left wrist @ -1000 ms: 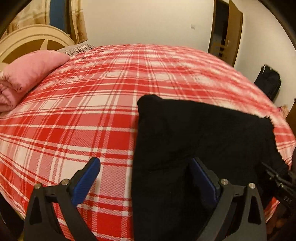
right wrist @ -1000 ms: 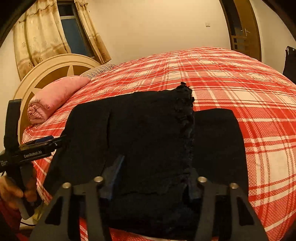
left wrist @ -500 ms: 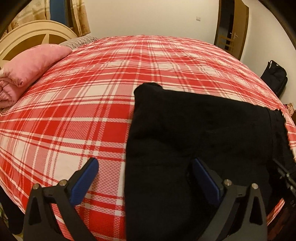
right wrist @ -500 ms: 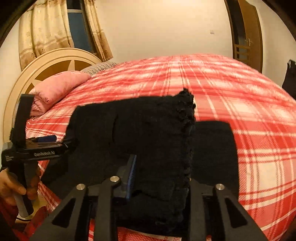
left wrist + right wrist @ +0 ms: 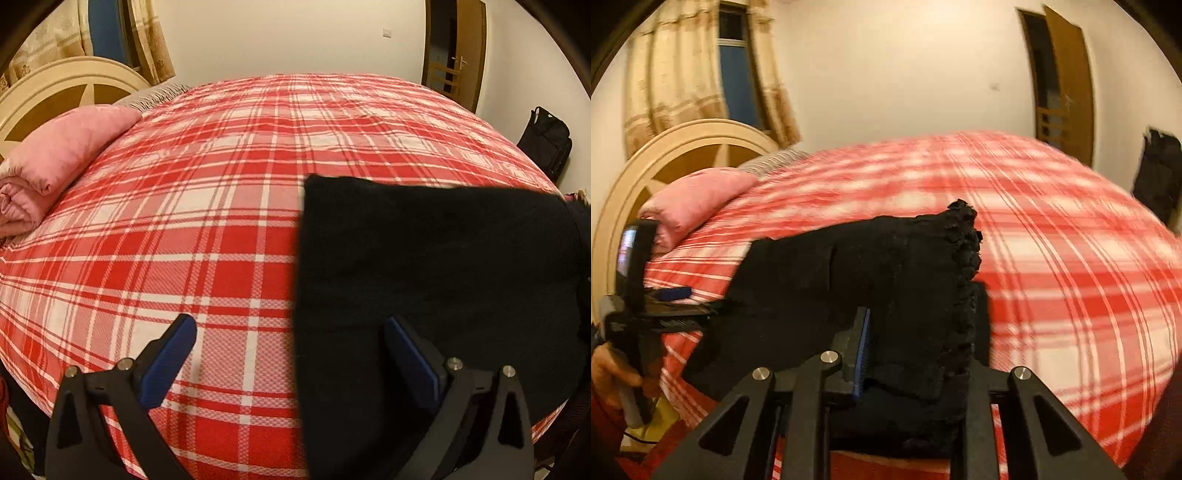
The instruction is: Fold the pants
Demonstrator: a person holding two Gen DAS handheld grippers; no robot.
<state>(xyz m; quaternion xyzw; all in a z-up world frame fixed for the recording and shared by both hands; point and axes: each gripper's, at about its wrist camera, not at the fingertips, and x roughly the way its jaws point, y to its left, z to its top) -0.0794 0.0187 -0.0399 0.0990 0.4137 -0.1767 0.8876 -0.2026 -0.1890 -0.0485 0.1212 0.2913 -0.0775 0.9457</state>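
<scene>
Where the headboard (image 5: pixel 55 79) curves up at far left, a rolled pink quilt (image 5: pixel 62 155) lies against it on the red-and-white plaid bedspread (image 5: pixel 207 206). Curtains (image 5: pixel 672 81) and a window sit behind, per right wrist view. Left hand (image 5: pixel 613 373) shows at lower left of that view, wrapped round the left gripper's handle.

Left gripper (image 5: pixel 290 354): released, 2 blue-padded fingers (image 5: pixel 168 360) spread wide. 1 finger is over bare bedspread, the other over the black cloth; nothing between them is pinched. Cannot tell whether either pad touches fabric.

Black pants (image 5: pixel 424 295): on the bedspread at the near edge of the bed, right of centre in left wrist view, folded into a thick block w/ a straight left edge. In right wrist view a ruffled, gathered edge (image 5: pixel 964 266) stands upright along the top layer, w/ a lower layer showing just beyond it.

Right gripper (image 5: pixel 912 365): clenched on the pants, near the ruffled edge; 1 blue pad visible pressed to the cloth, the other finger buried behind the fabric. View is motion-blurred.

Far right: wooden door (image 5: pixel 469 55) ajar, black bag (image 5: pixel 546 144) against the wall.
</scene>
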